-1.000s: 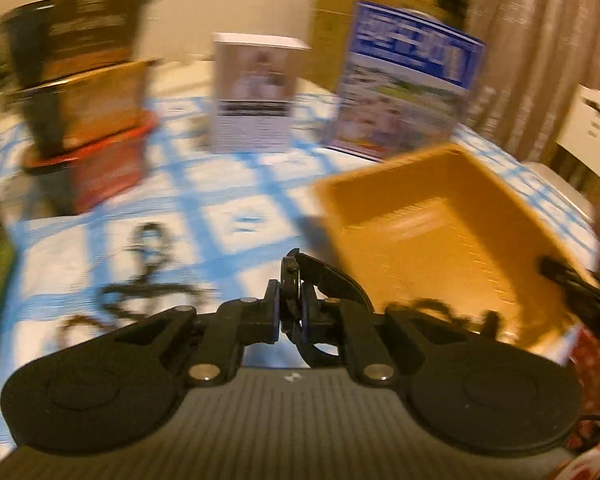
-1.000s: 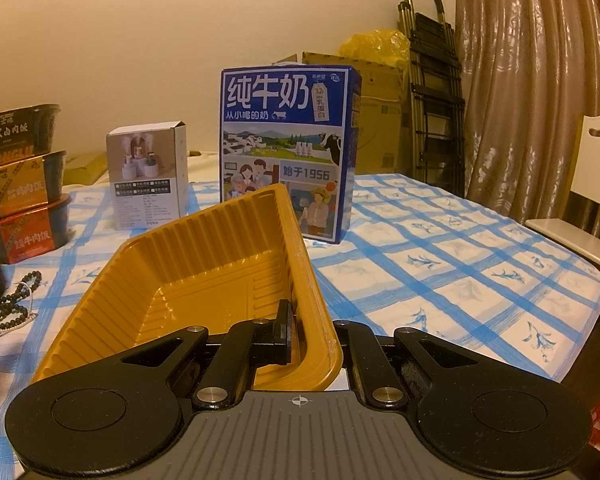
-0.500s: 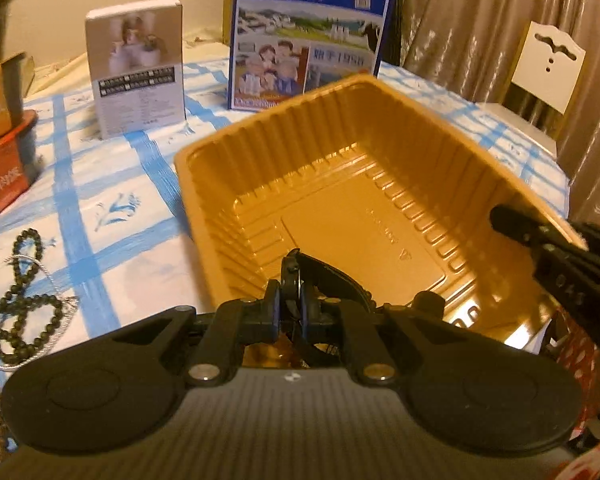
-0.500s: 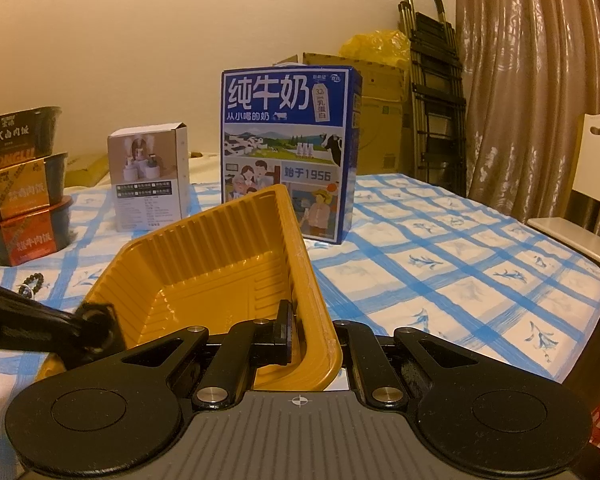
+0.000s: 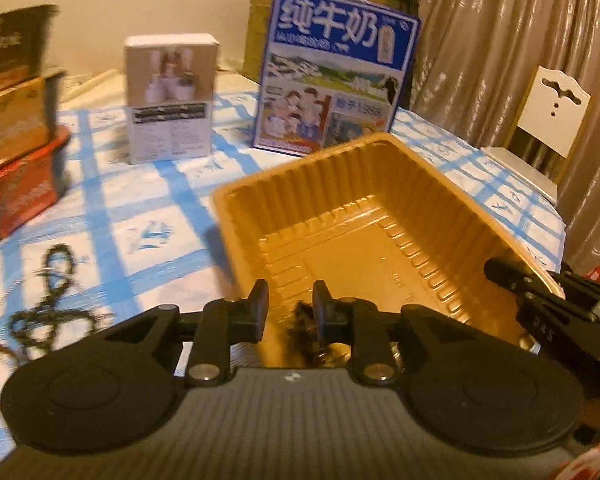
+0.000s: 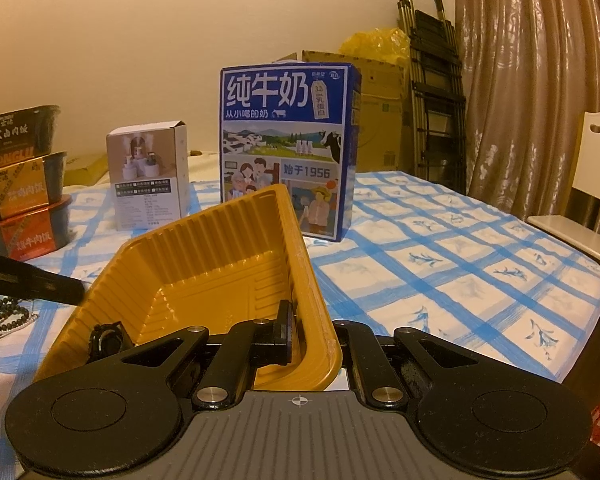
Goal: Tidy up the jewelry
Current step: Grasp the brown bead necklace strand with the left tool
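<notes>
1. Gold plastic marks the tray (image 5: 384,216) at the near right of the checked table (image 6: 440,248); we steady it with our right gripper (image 6: 308,332), whose jaws are clenched on the tray's near right wall.
2. Our left gripper (image 5: 288,304) hangs over the tray's near left corner. Its jaws have just been opening and now stand apart, with nothing pressed between the pads.
3. In the right wrist view a small dark ring-shaped piece (image 6: 107,337) lies inside the tray at its near left corner, so we judge that one item has just been dropped in. Exactly what kind of jewelry it is we cannot tell.
4. On the cloth to the left of the tray, a tangle of dark bead strands (image 5: 48,312) waits, well apart from the tray.
5. We read the step in hand as the release, with most of the sorting still ahead.
6. The next move calls for carrying the left gripper out to the left, over the beads, and closing low on a strand, so that the loops do not snag, while the right keeps its hold.
</notes>
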